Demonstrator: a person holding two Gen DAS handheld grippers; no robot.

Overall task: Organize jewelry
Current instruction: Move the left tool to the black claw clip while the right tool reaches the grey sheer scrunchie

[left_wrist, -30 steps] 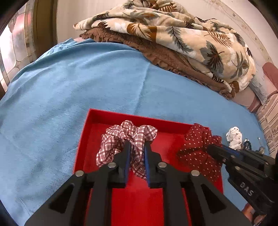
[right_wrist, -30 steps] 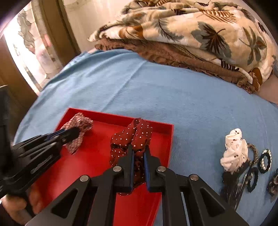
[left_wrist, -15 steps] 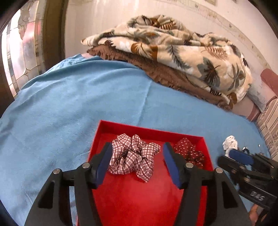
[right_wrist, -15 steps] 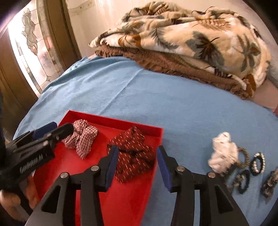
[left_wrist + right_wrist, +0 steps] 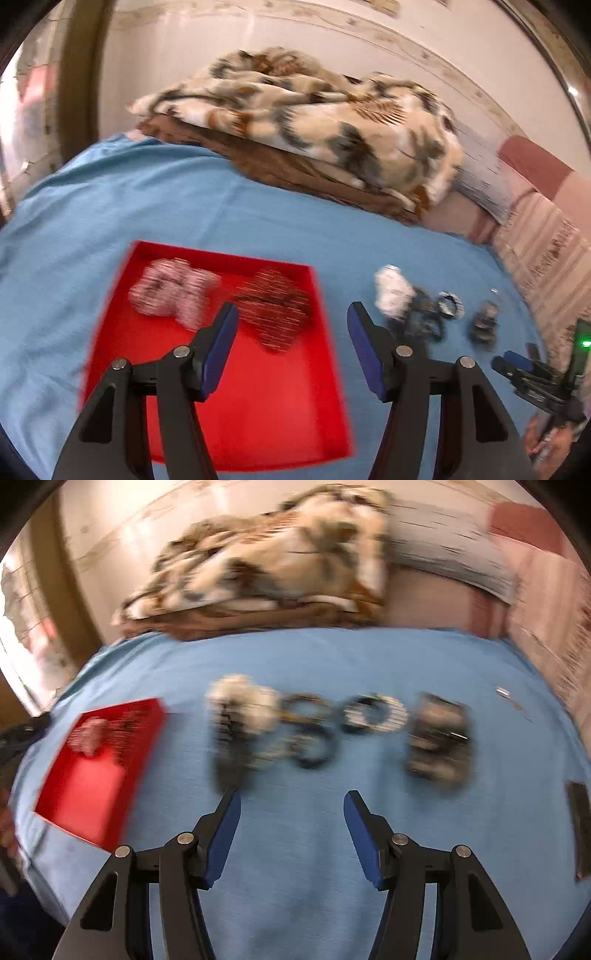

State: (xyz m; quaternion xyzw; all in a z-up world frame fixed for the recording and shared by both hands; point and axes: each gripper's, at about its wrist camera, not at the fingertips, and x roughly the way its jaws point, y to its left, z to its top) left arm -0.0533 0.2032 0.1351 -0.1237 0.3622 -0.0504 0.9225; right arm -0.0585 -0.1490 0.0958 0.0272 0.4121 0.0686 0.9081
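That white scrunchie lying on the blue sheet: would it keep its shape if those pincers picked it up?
Probably not: the white scrunchie looks like bunched, puffy fabric, so it would likely squash and droop. It seems light, and unlikely to roll.

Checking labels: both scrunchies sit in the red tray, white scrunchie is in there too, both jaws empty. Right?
Not quite. The white scrunchie is not in the red tray; it lies on the blue cloth to the tray's right, beside the dark hair ties. The left wrist view shows it. The checked scrunchie and dotted scrunchie are in the tray, and both sets of jaws are empty.
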